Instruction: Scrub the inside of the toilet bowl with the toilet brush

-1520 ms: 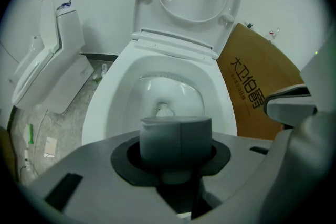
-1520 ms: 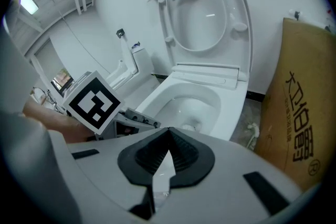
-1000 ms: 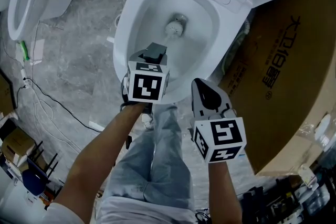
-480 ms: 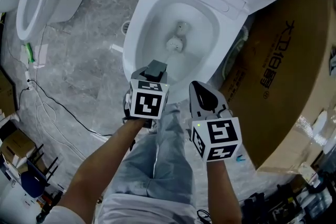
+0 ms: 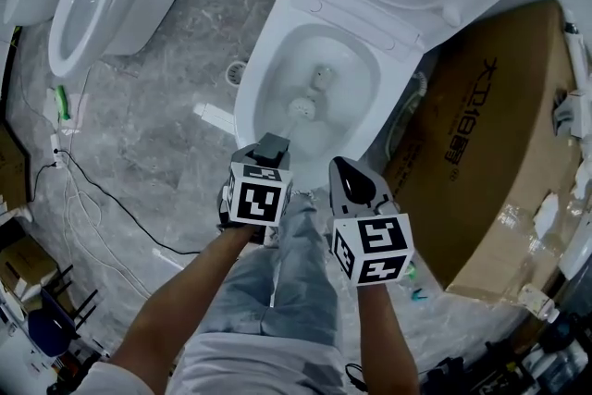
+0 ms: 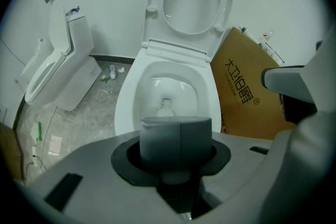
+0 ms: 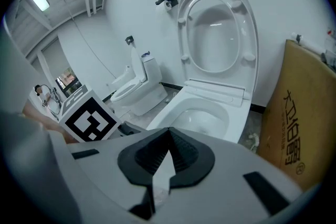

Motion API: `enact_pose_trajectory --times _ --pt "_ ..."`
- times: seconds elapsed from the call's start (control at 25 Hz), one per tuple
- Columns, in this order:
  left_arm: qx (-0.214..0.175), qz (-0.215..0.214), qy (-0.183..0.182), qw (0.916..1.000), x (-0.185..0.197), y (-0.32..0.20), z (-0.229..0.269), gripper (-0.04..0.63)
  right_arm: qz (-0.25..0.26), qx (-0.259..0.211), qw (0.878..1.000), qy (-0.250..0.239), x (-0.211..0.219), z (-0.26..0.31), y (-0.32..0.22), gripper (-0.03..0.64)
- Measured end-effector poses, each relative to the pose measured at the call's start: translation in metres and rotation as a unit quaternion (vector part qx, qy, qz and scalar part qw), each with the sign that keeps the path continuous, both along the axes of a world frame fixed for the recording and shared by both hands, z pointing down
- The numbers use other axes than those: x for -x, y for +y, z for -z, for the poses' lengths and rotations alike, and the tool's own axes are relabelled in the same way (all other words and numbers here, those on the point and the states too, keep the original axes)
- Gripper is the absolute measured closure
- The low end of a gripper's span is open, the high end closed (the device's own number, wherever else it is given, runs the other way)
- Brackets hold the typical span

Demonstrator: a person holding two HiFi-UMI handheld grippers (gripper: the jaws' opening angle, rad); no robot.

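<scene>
Left claw [image 5: 271, 147]: clamped on grey handle of toilet brush [image 5: 302, 109], above near rim of toilet bowl [image 5: 252, 102]
Right claw [image 7: 164, 162]: pinched together, empty, just outside same rim
Brush head: down inside bowl, beside drain
Cardboard box [image 5: 481, 153]: against bowl's right side

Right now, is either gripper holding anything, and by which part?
The left gripper holds the toilet brush by the grey top end of its handle, bristles down in the toilet bowl. The right gripper holds nothing; its jaws are together.
</scene>
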State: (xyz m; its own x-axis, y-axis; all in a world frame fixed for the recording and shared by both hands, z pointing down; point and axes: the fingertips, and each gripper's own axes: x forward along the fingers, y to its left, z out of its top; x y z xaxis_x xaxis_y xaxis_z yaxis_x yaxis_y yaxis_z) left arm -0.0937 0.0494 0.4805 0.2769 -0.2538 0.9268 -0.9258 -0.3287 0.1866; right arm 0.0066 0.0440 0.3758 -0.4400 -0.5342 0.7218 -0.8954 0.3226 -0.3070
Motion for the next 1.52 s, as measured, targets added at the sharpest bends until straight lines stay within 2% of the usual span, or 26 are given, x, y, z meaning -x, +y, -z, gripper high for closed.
enact_pose_trajectory --times 0.36,0.8,1.12,1.52 --pt "-0.036 0.003 0.016 0.9992 0.013 0.01 0.079 0.439 -0.016 -0.037 0.999 -0.006 0.018 0.068 0.005 0.618" --pt "-0.106 0.01 0.047 0.9933 0.022 0.027 0.198 0.439 -0.035 -0.099 0.994 -0.013 0.043 0.163 0.019 0.618" --pt "-0.176 0.02 0.08 0.981 0.038 0.049 0.278 0.439 -0.019 -0.15 0.989 -0.002 0.066 0.225 0.049 0.618" --pt "-0.26 0.022 0.115 0.9586 0.047 0.086 0.355 0.439 0.002 -0.194 0.981 0.016 0.083 0.276 0.096 0.618"
